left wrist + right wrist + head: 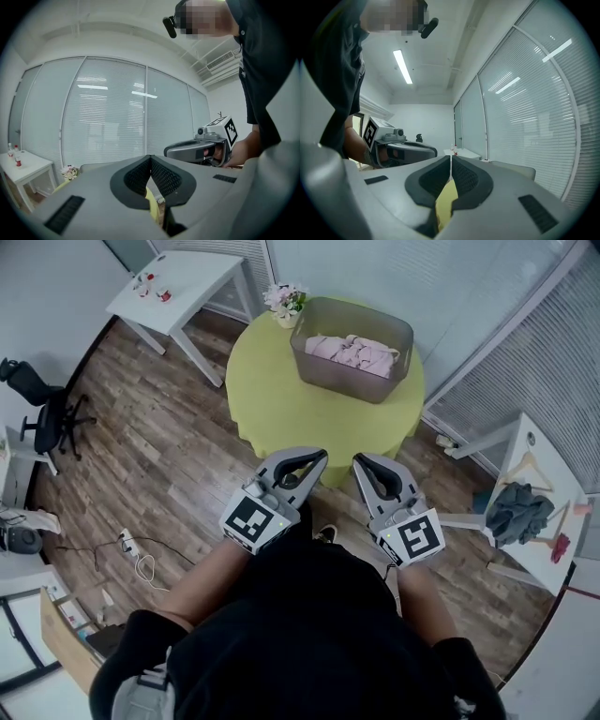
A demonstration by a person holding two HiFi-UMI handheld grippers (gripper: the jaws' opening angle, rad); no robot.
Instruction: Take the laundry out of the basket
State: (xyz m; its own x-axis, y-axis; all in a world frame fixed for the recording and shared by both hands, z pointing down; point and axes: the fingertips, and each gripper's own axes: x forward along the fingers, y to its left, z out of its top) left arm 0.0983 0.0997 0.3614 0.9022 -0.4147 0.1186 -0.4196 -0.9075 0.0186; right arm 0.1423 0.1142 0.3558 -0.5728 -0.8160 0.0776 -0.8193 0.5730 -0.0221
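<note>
Nothing is out yet: pink laundry [352,353] fills the basket [309,360] on the round surface [272,399], both tongs [319,457] [359,461] pressed together, empty.

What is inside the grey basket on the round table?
Crumpled pink laundry lies in the basket. Whatever is beneath it, and the floor of the basket, is covered and cannot be seen.

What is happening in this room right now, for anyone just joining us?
A person holds a two-jaw gripper in each hand, facing a round yellow-green table. The left gripper and right gripper are side by side, both shut and empty, well short of the grey basket on the table. The pink laundry lies in the basket, not yet touched.
</note>
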